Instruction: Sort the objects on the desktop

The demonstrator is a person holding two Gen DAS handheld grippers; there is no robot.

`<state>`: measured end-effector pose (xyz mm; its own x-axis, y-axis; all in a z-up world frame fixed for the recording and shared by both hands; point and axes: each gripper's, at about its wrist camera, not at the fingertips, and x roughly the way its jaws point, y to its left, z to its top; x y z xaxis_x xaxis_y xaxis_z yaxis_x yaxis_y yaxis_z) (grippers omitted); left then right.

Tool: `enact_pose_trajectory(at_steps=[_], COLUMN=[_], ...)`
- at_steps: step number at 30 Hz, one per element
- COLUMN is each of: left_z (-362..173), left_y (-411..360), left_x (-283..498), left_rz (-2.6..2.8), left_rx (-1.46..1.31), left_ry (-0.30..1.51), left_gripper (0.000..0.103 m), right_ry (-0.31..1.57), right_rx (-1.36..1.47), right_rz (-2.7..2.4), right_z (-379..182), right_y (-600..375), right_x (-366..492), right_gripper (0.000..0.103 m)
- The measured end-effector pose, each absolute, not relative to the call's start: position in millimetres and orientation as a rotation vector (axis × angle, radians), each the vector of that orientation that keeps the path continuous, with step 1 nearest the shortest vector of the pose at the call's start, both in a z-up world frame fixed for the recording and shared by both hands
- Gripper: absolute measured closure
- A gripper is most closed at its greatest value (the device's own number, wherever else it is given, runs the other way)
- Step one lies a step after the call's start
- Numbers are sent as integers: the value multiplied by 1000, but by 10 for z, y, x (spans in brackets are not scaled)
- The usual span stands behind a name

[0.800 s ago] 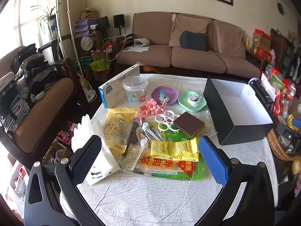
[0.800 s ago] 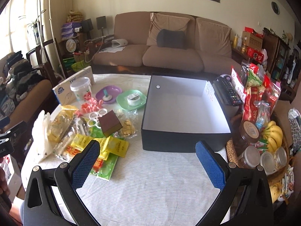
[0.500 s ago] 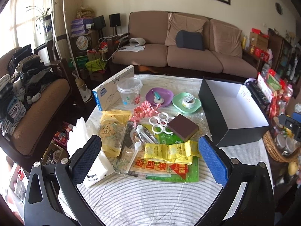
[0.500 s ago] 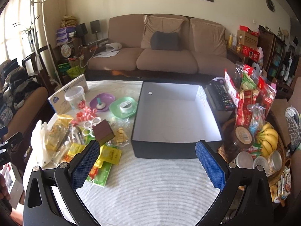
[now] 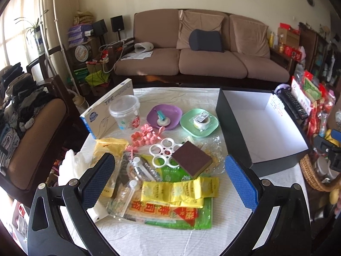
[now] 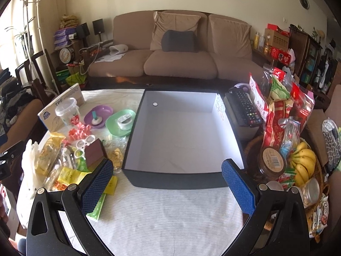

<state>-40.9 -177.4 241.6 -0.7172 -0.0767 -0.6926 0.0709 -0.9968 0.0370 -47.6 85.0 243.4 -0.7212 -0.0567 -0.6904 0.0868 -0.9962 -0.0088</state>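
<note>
A heap of small items covers the left of the striped tablecloth: a brown sponge block (image 5: 191,161), yellow sachets (image 5: 180,191), a red-and-green packet (image 5: 170,213), a white ring holder (image 5: 163,152), pink clips (image 5: 145,137), a clear tub (image 5: 125,112), a purple dish (image 5: 165,116) and a green dish (image 5: 199,122). An empty black box with white lining (image 6: 183,138) stands to their right. My left gripper (image 5: 170,181) hovers open above the sachets. In front of the box my right gripper (image 6: 167,185) hangs open, holding nothing.
A flat TPE carton (image 5: 106,111) leans at the table's left edge, white gloves (image 5: 70,170) beside it. A remote (image 6: 244,106), snack bags (image 6: 281,106), bananas (image 6: 302,164) and jars in a wicker basket (image 6: 319,200) crowd the right side. A sofa stands behind the table.
Both views have pulled back and risen slightly, so the table items sit lower and a little smaller. No object on the table has moved, and both grippers stay open.
</note>
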Motion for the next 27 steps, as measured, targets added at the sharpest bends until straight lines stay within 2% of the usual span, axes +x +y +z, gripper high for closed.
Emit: enact_pose_trajectory(at_steps=[13,27], left_z=[2081,1774], left_y=[-996,-511], left_x=[-1203,-1402], left_rz=[-2902,-2955], left_rx=[1233,1303], left_ry=[-62,-70], left_gripper=[0,0], right_ry=[44,-8], right_rx=[1211,1262], right_rz=[-2878,-2880], right_z=[2144,1868], right_y=[1486,1803], right_x=[-1140,-1372], right_gripper=[0,0])
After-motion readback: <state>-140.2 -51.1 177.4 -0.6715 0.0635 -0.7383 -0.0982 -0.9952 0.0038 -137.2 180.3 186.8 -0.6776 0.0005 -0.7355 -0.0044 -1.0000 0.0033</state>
